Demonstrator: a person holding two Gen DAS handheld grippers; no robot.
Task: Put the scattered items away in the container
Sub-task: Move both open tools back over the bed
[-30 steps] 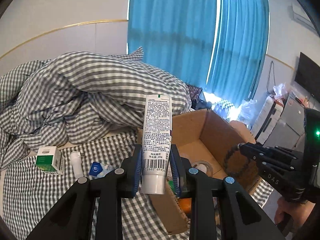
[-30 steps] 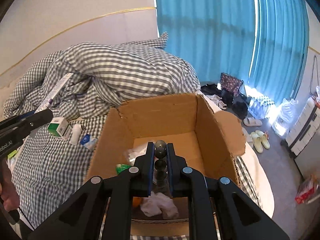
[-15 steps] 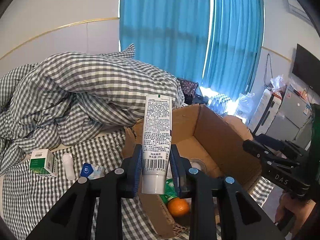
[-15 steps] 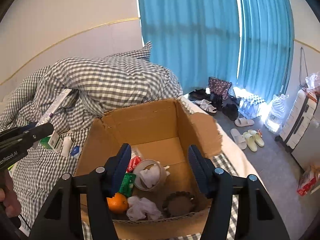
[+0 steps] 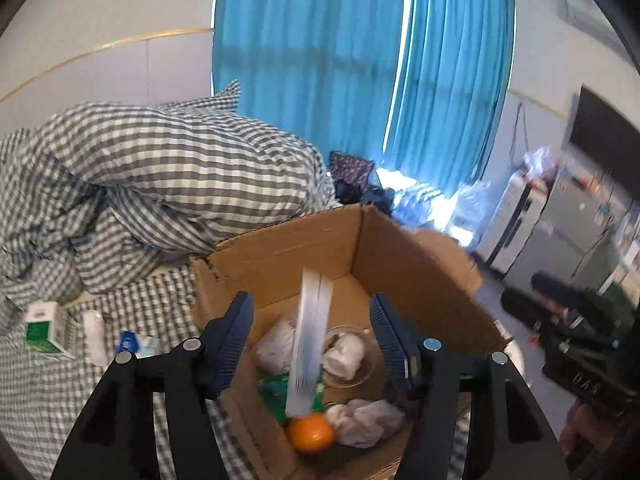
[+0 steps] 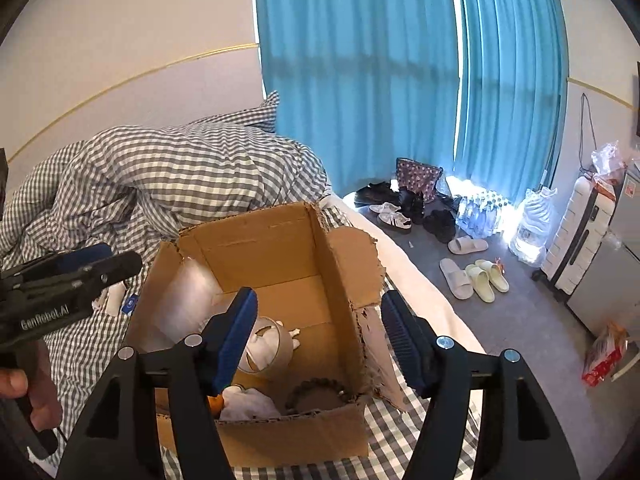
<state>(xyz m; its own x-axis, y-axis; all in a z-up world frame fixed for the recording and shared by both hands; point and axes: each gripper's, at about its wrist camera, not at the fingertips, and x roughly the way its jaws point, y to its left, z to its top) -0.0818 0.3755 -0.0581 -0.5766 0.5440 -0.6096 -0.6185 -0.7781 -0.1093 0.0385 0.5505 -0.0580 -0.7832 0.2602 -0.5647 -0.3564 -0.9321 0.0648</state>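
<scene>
The open cardboard box [image 5: 280, 252] stands on the checked bed and also shows in the right wrist view [image 6: 280, 236]. My left gripper [image 5: 312, 340] is open above it. A white tube [image 5: 310, 340], blurred, is loose in the air between the fingers over the box. Inside lie an orange [image 5: 310, 434], crumpled tissues [image 5: 368, 422], a green packet [image 5: 276, 392], a tape roll [image 6: 266, 344] and a dark bead ring [image 6: 316, 394]. My right gripper [image 6: 316, 344] is open and empty above the box's near side. A green-white carton [image 5: 44, 330], a small white bottle [image 5: 92, 334] and a blue sachet [image 5: 128, 342] lie on the bed left of the box.
A heaped checked duvet [image 5: 160, 184] lies behind the box. Blue curtains [image 6: 400, 80] hang at the back. Shoes and slippers [image 6: 468, 272], water bottles [image 6: 480, 208] and a white suitcase [image 6: 580, 232] stand on the floor to the right of the bed.
My left gripper moved over the box and opened, letting go of the white tube, which is dropping in. My right gripper opened earlier, let the bead ring into the box, and stays open.
</scene>
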